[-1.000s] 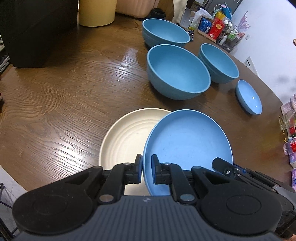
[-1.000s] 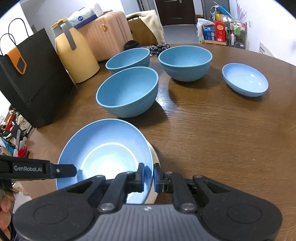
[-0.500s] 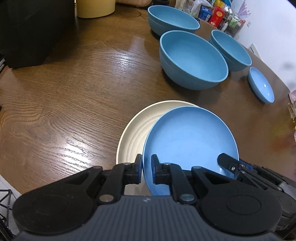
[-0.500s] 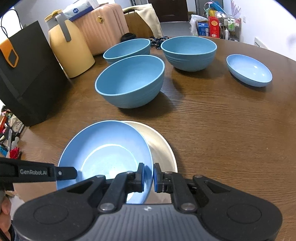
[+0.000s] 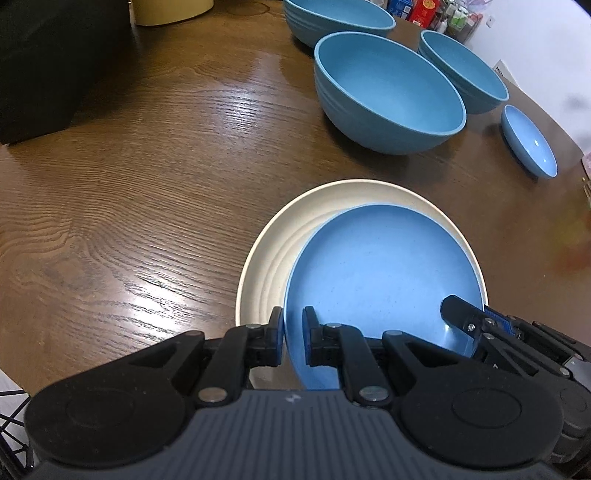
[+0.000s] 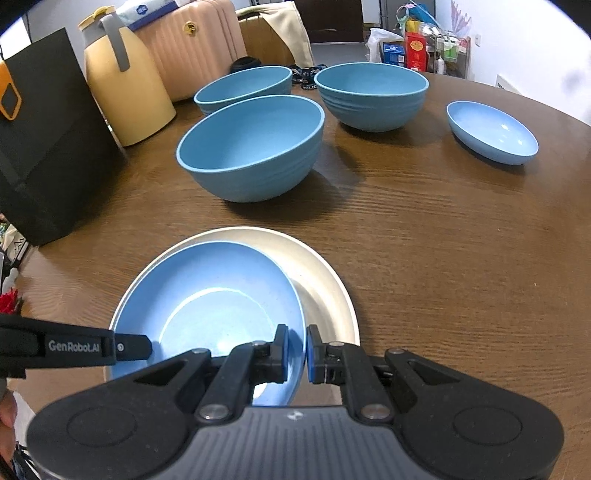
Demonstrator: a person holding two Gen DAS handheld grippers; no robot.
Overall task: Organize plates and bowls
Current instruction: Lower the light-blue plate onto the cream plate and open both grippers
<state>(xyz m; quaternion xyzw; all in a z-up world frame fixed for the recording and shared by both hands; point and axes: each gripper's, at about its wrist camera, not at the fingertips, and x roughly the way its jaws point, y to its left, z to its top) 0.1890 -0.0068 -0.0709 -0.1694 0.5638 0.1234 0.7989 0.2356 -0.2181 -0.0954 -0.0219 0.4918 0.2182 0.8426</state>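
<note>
Beyond the brown wood-grain counter (image 6: 424, 236): white wall (image 6: 524, 33), dark door (image 6: 332, 18), grey floor (image 6: 340, 51), cluttered rack (image 6: 436, 51); ceiling light glares on its top.

A sky-blue round plate (image 5: 384, 273) is shown against a cream round plate (image 5: 280, 243), whose inner face is marked with faint concentric rings. A deeper blue is carried by the three large ribbed round bowls, the nearest (image 6: 251, 147) banded with shallow ridges on its outer wall. A paler blue, with white glints, is seen on the small shallow dish (image 6: 491, 131). The round wooden bench (image 5: 147, 177) is coloured dark brown with wavy grain lines. Both the left claw (image 5: 293, 338) and the right claw (image 6: 295, 352) are black with blue pads. The tall plastic jug (image 6: 125, 85) is pale yellow with a grey handle; the paper bag (image 6: 48, 147) is black with an orange tag.
</note>
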